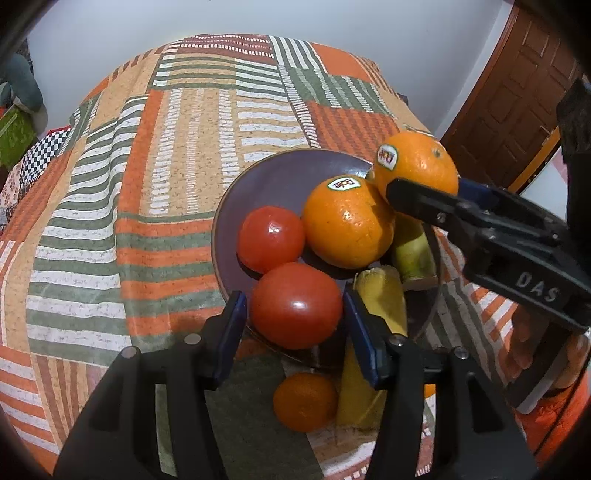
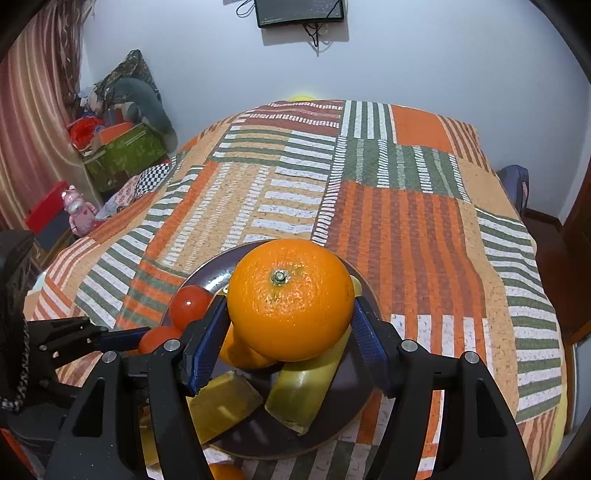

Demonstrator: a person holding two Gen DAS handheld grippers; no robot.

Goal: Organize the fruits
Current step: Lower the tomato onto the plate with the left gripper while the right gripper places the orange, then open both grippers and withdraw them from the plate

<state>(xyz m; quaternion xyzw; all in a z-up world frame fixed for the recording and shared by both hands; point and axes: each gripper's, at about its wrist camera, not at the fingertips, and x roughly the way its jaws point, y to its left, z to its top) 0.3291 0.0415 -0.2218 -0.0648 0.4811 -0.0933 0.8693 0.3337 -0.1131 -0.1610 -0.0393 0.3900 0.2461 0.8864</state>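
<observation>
A dark purple plate (image 1: 269, 177) on the patterned tablecloth holds two tomatoes (image 1: 271, 238), an orange with a sticker (image 1: 347, 221) and banana pieces (image 1: 410, 247). My left gripper (image 1: 295, 314) is open, its blue pads on either side of the near tomato (image 1: 295, 306) at the plate's front edge. My right gripper (image 2: 290, 325) is shut on a second orange (image 2: 291, 299) and holds it above the plate (image 2: 351, 413); it also shows in the left wrist view (image 1: 417, 166). A small orange (image 1: 304, 402) and a banana piece (image 1: 354, 398) lie on the cloth in front of the plate.
The tablecloth (image 2: 369, 184) covers the table. A brown wooden door (image 1: 509, 103) stands at the right. Boxes and toys (image 2: 122, 147) are piled at the left by a curtain. A wall screen (image 2: 299, 13) hangs on the far wall.
</observation>
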